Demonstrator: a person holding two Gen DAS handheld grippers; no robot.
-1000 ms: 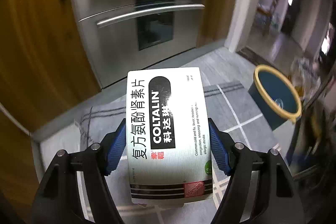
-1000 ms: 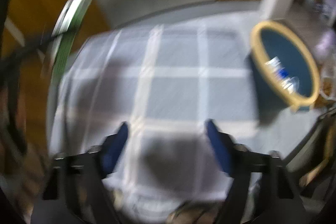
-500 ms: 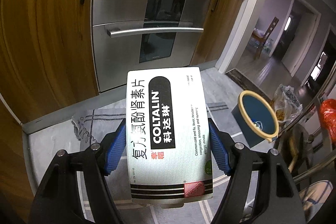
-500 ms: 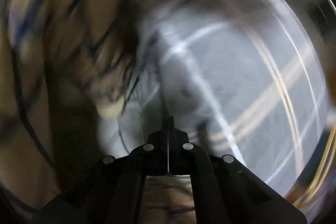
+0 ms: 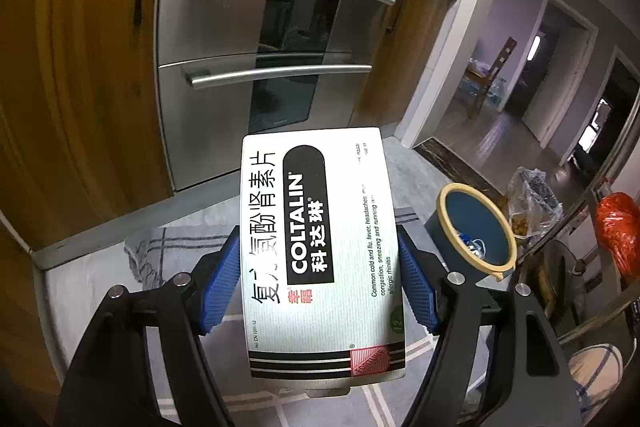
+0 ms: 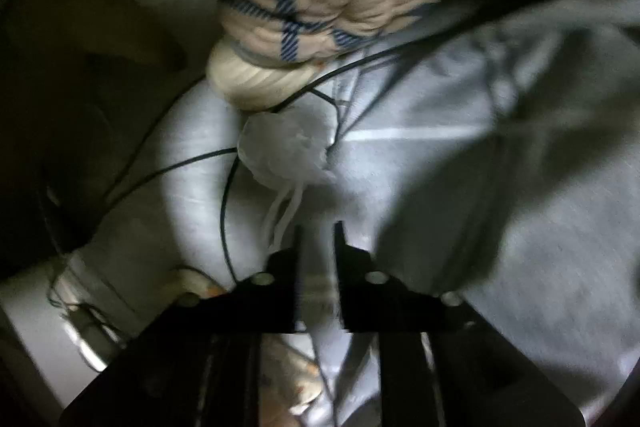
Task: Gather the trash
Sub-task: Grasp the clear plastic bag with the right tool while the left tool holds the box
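Ribbed blue pads of the left gripper clamp the long edges of a flat cardboard medicine box, white with black stripes and a black label, held above a grey checked rug. Beyond it to the right stands a round dark-blue bin with a yellow rim, scraps lying inside. Farther back rise brushed-steel oven doors with bar handles, set in wood cabinets. The right gripper, pointing down over pale rug, has narrow jaws that are opening with nothing between them; a crumpled white tissue lies just ahead, beside a striped slipper.
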